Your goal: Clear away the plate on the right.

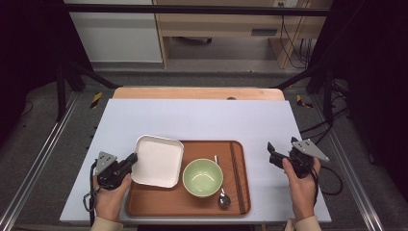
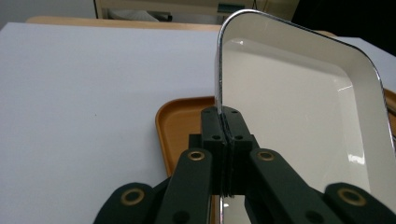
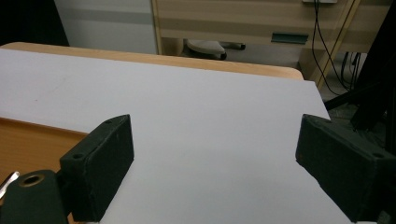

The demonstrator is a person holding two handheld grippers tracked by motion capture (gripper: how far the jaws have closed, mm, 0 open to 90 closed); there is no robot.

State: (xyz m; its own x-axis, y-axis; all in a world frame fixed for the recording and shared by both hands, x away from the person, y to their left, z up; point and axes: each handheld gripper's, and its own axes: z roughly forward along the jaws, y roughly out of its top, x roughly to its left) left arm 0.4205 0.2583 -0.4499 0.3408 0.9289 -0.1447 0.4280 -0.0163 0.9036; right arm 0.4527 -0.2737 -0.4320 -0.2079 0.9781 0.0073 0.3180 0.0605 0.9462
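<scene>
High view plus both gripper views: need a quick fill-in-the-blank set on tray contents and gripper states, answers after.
1. The left gripper is shut on the rim of the white ____.
2. The bowl on the wooden tray is coloured ____.
3. The right gripper hangs over the bare table with its jaws ____.
4. The spoon lies between the bowl and the ____.

Missing words: dish; green; open; chopsticks

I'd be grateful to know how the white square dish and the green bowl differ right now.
The white square dish is flat-sided, white and clamped at its rim by the left gripper, overhanging the tray's left edge. The green bowl is round, green, deeper and untouched. Both are empty and over the same tray.
</scene>
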